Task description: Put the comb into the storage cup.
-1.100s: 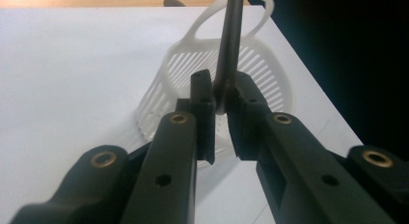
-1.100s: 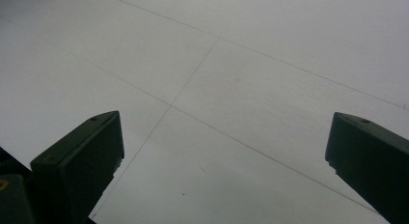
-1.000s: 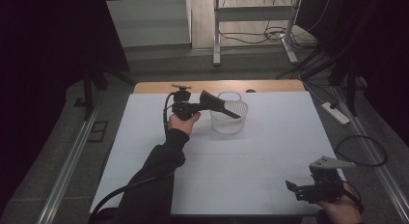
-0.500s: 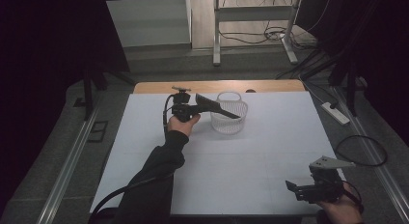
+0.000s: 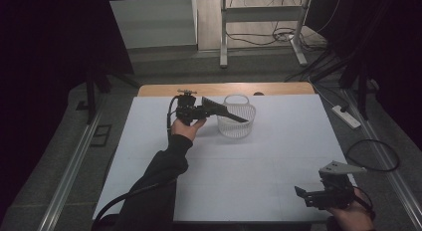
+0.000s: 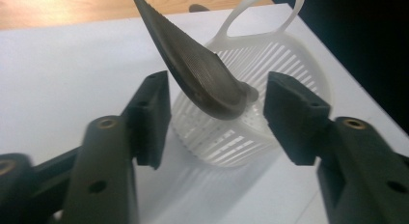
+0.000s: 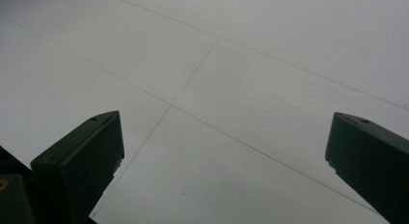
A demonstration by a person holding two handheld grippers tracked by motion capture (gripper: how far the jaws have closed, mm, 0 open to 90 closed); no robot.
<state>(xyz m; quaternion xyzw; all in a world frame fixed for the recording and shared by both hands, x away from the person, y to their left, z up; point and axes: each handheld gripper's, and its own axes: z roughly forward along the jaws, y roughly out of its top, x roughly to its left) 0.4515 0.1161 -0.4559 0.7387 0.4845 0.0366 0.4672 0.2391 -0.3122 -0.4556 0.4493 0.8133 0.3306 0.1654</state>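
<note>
Now, dark scoop [image 6: 202, 79] between opened jaws, untouched, over basket [image 6: 289, 55]

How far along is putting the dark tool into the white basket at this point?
Done: the dark ribbed tool has been carried to the white slotted basket and lies propped across its rim. In hand: the left gripper has just been opening; its pads stand clear of the tool, so it is released. The right gripper waits open near the table's near edge. Left: drawing the left hand back.
</note>
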